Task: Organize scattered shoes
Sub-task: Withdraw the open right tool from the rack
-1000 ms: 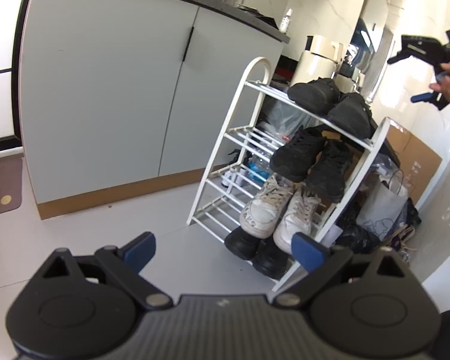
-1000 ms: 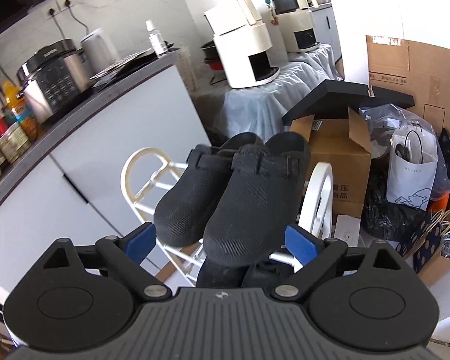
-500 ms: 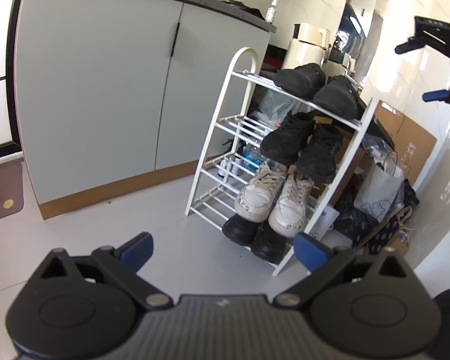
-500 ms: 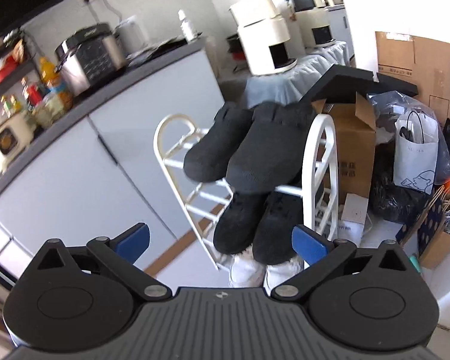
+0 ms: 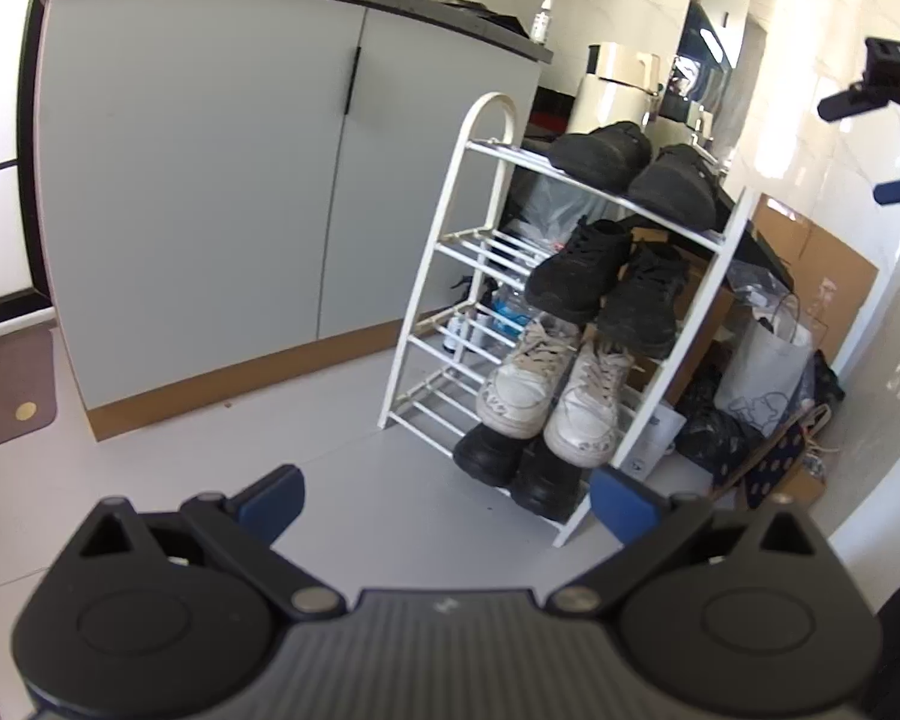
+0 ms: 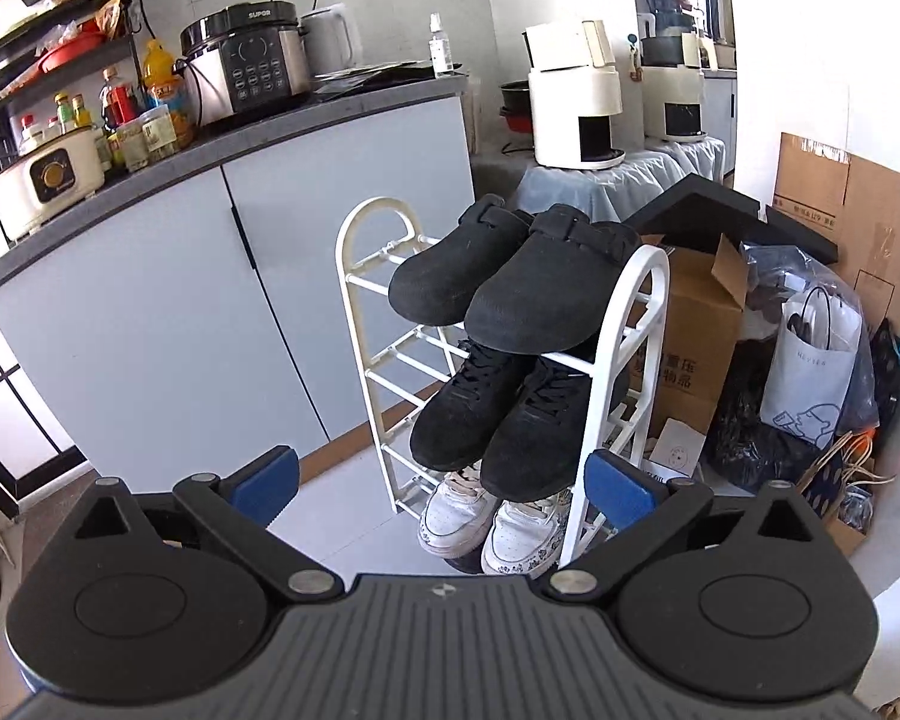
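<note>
Both the left hand-held gripper (image 5: 444, 495) and the right hand-held gripper (image 6: 441, 480) are spread wide and hold nothing, well apart from the white shoe rack (image 5: 486, 120). On its shelves sit black clogs (image 6: 486, 276) on top, then black sneakers (image 6: 498, 420), white sneakers (image 5: 546, 390) and black shoes (image 5: 510, 462) lowest

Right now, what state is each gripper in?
Left gripper: open, holding nothing.
Right gripper: open, holding nothing.

White rack (image 5: 576, 294), four shoe pairs (image 5: 546, 396)
</note>
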Tool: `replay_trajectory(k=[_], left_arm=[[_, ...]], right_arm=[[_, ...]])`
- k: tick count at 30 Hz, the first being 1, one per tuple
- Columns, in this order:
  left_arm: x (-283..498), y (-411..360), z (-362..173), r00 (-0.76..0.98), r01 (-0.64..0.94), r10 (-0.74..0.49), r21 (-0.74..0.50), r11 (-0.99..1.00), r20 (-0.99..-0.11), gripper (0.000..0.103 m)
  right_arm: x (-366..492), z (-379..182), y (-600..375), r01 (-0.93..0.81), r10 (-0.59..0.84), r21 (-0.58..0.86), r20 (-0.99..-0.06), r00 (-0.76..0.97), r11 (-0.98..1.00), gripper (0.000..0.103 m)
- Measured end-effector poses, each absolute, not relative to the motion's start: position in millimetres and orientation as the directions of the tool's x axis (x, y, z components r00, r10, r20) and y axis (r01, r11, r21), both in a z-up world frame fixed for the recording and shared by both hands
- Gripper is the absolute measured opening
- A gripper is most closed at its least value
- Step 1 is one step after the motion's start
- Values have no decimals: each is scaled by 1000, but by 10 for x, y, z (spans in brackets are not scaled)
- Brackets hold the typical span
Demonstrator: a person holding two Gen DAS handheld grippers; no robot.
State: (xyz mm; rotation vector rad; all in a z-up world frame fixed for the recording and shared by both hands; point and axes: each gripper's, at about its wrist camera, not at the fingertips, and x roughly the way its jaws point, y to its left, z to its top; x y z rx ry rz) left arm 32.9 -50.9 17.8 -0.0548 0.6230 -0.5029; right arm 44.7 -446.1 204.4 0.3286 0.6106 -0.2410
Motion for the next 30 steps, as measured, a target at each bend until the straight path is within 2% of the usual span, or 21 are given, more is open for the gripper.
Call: replay_trajectory(k=[9,18,26,30], left_arm=[[295,-524,260,704,447,-486,-208,870,-518,102],[167,-748,234,712,494,-466,-96,864,-526,103],[134,-906,214,717,481,-452,-93,872,-531,103],[183,-926,196,728,449,-437,-114,886,-528,103]], right_arm=[[441,1588,-4405,302,-143,190,-575,805,934,103],[411,1104,-4448,287,-154,160,-557,816,944,103],[412,634,-4439,263,-156,137,-524,837,955,103],[451,337,-4426,204,-60,221,-523,850,954,103]])
